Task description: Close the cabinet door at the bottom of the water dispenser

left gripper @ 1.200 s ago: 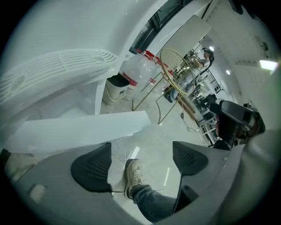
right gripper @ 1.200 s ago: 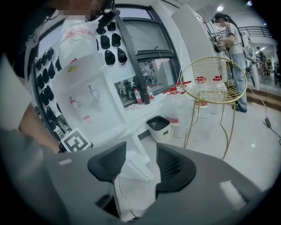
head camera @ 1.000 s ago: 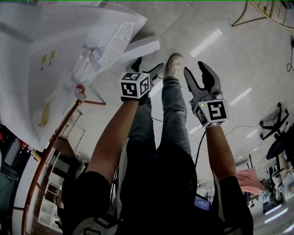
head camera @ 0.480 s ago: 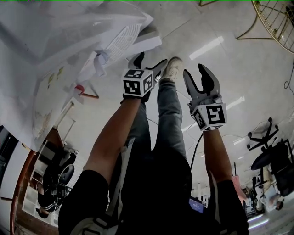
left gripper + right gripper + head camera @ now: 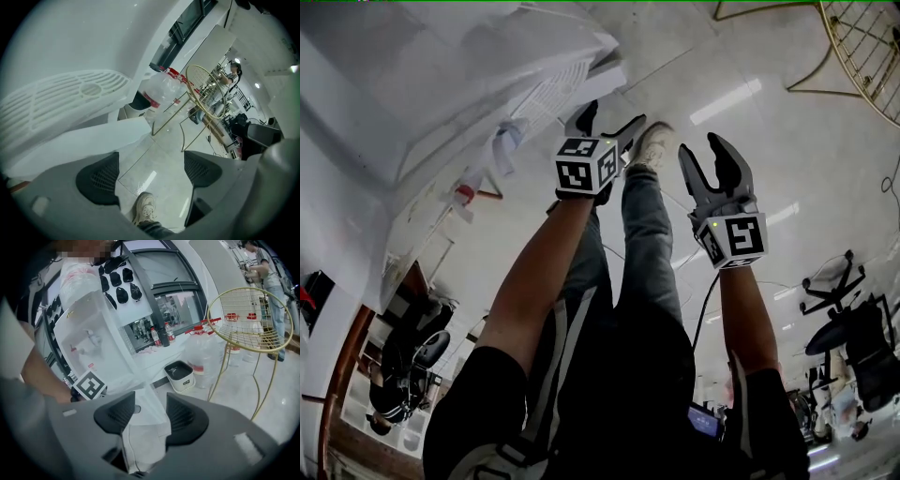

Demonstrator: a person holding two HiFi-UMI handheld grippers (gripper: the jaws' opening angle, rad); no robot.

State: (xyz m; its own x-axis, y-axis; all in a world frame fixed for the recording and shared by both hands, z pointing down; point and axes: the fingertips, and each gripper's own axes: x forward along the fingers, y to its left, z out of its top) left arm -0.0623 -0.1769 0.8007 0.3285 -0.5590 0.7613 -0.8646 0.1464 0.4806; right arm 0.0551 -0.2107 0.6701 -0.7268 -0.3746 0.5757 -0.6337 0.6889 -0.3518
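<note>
The white water dispenser (image 5: pixel 441 103) fills the upper left of the head view. Its bottom cabinet door (image 5: pixel 602 81) stands swung out over the floor. My left gripper (image 5: pixel 609 122) is open just beside that door's edge. In the left gripper view its jaws (image 5: pixel 150 164) frame only floor and my shoe, with the door's white panel (image 5: pixel 89 140) to their left. My right gripper (image 5: pixel 705 155) hangs open to the right, apart from the door. In the right gripper view the door (image 5: pixel 145 427) shows beyond the gap of the jaws (image 5: pixel 150 413), untouched.
A gold wire stand (image 5: pixel 248 319) rises right of the dispenser, with large water bottles (image 5: pixel 201 352) and a small black-lined bin (image 5: pixel 179 373) on the floor behind it. A person (image 5: pixel 267 268) stands far right. My shoe (image 5: pixel 654 141) is between the grippers. Office chairs (image 5: pixel 853 328) are behind.
Both grippers have drifted a little toward the dispenser's base, the left one closer to the door edge. The jaws of both keep the same gap.
</note>
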